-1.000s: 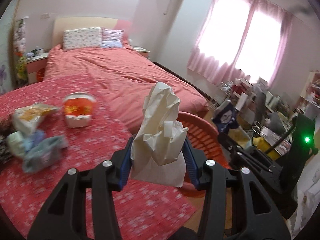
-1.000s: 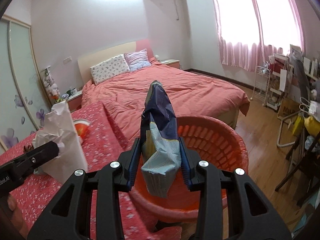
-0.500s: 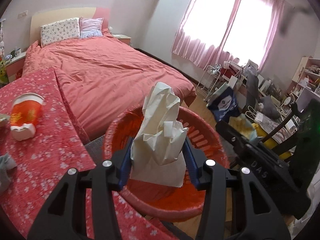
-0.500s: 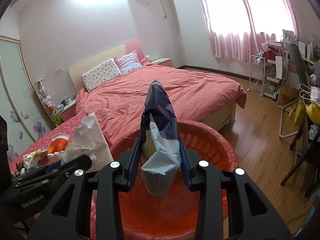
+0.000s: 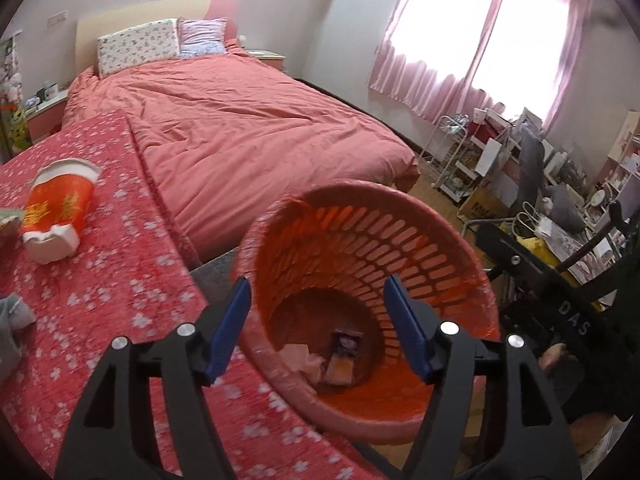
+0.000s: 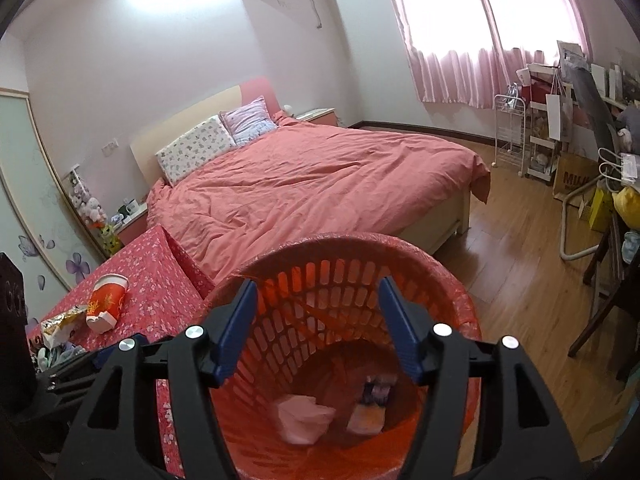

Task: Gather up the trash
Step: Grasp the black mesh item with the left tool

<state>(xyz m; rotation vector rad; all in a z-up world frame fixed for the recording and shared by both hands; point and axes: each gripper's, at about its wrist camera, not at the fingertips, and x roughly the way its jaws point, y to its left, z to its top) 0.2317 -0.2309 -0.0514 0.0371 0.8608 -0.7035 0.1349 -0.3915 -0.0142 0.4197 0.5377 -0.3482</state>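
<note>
Fingers of the left gripper [image 5: 316,312] stand spread wide with nothing between them, over the mouth of the orange basket [image 5: 420,240]. On the basket's floor lie a pale crumpled paper [image 5: 300,360] and a dark snack bag [image 5: 346,344], touching. Left of the basket a red floral table [image 5: 120,280] carries a tipped red cup [image 5: 56,216] toward its far side. A bed [image 5: 256,128] fills the far scene.

Right wrist view: the right gripper [image 6: 314,320] also gapes, holding nothing, above the basket [image 6: 440,272]. Paper [image 6: 304,420] and bag [image 6: 376,390] rest at the bottom, blurred. Far left, the cup [image 6: 106,304] lies on the table [image 6: 160,280] beside a wrapper [image 6: 60,324].
</note>
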